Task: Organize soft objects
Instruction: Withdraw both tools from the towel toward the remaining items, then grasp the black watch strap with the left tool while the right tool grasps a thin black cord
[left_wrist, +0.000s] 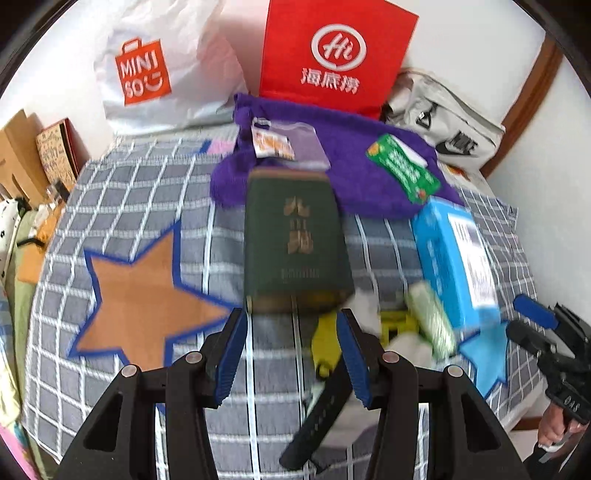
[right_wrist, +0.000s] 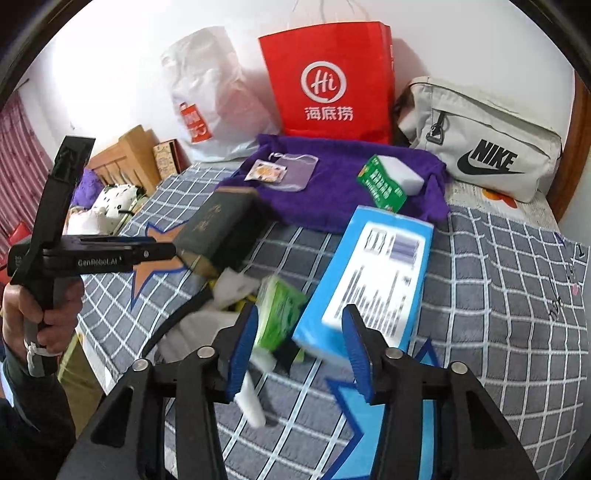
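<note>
Both hand-held grippers over a cluttered bed, nothing grabbed yet

The left hand-held gripper (left_wrist: 293, 332) hangs released in front of the dark green book (left_wrist: 295, 243), and the right hand-held gripper (right_wrist: 301, 332) is also unclenched, empty, near the blue box (right_wrist: 369, 273). Soft stuff sits further back: the purple towel (right_wrist: 343, 192) under a green sponge pack (right_wrist: 384, 181). Probably best to skip the hard items, pinch the towel by one edge, and lift slowly so the pack slides off.

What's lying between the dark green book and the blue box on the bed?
A green-wrapped roll, white paper scraps and something yellow crowd that gap beside the dark green book and blue box, clearest from the right wrist.
</note>
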